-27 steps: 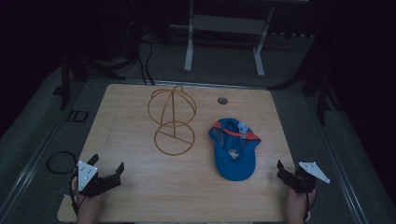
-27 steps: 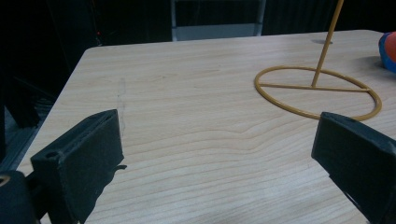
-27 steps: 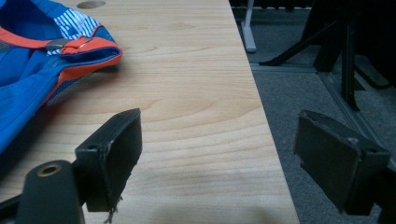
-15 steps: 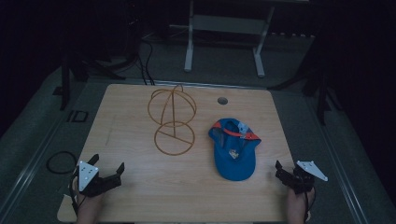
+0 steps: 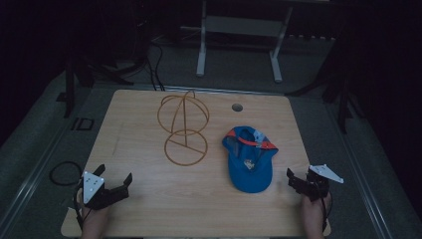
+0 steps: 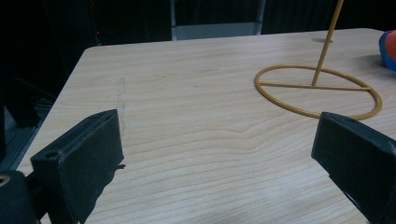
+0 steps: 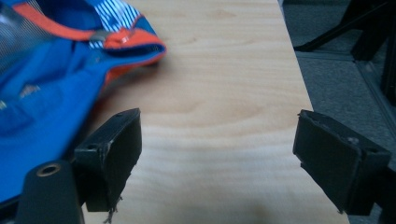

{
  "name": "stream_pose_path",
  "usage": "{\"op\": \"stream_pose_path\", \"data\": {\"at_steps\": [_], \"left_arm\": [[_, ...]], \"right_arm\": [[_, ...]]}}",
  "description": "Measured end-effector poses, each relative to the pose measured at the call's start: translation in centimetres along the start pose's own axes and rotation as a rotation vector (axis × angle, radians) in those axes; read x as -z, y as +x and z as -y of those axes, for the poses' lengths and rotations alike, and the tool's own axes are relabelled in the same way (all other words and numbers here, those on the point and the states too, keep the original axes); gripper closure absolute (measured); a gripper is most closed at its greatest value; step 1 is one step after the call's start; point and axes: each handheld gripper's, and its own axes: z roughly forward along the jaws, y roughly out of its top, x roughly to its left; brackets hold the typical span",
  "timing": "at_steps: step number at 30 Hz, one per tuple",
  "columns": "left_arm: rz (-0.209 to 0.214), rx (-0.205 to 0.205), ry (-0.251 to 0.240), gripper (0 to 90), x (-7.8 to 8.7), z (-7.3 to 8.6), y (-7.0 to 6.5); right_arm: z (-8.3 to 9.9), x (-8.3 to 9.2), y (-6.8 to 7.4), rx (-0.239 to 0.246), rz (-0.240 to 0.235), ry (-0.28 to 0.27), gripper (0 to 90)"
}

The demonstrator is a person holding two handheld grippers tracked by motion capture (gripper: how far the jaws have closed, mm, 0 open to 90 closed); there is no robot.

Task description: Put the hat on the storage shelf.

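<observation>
The blue cap [image 5: 249, 162] lies upside down at centre right of the desk [image 5: 149, 209], just right of the wire stand [image 5: 184, 127], likely its perch. The right gripper [image 5: 302, 180], nearest, and the left gripper [image 5: 113, 181] at lower left wait with jaws open, empty.

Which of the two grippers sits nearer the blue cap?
The right gripper, jaws open beside the blue and orange cap near its brim; the left gripper rests at the table's far corner, past the yellow wire stand.
</observation>
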Motion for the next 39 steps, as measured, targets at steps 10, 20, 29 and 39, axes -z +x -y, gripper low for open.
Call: {"op": "stream_pose_path", "data": {"at_steps": [10,20,29,39], "left_arm": [[-0.003,0.003,0.009,4.6,0.0,0.0,0.0],[0.002,0.012,0.011,4.6,0.0,0.0,0.1],[0.005,0.013,0.012,4.6,0.0,0.0,0.1],[0.009,0.013,0.016,4.6,0.0,0.0,0.0]], "right_arm": [[-3.4,-1.6,1.3,0.053,-0.081,0.018,13.2],[-6.1,-4.0,3.7,0.128,-0.158,0.038,13.5],[-8.4,-6.7,4.4,0.152,-0.184,0.048,13.5],[-11.4,-9.6,4.5,0.168,-0.259,0.054,15.1]]}}
